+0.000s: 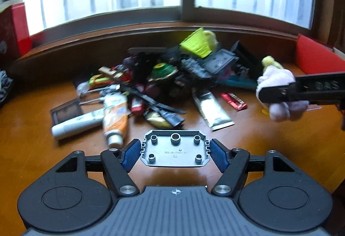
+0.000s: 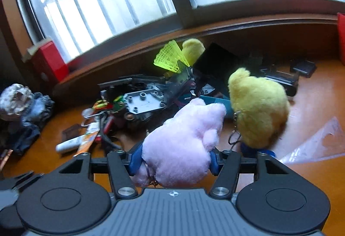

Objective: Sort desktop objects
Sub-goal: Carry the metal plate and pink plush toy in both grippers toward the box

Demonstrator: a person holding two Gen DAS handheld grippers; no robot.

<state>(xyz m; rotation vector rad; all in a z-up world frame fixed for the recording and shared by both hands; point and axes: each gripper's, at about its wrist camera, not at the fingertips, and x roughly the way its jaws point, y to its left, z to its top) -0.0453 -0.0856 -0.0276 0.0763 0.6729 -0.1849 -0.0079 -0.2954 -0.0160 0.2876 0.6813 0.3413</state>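
Note:
My left gripper [image 1: 175,154] is shut on a grey plastic plate [image 1: 175,148] with round bosses, held above the wooden desk [image 1: 269,149] in front of the pile of mixed objects [image 1: 168,76]. My right gripper [image 2: 172,160] is shut on a pink plush toy [image 2: 185,139]. It shows at the right of the left wrist view, where the pink plush [image 1: 278,93] sits between the black fingers. A yellow plush [image 2: 258,106] sits on the desk just right of the pink one. The grey plate also shows in the right wrist view [image 2: 143,101].
The pile holds tubes [image 1: 115,115], a white bottle [image 1: 75,124], a silver sachet [image 1: 212,110], a red wrapper [image 1: 234,101] and a yellow-green basket [image 1: 197,43]. Red boxes stand at the left [image 1: 16,27] and right [image 1: 317,56]. A clear plastic bag [image 2: 317,141] lies right. Clothing [image 2: 23,115] lies left.

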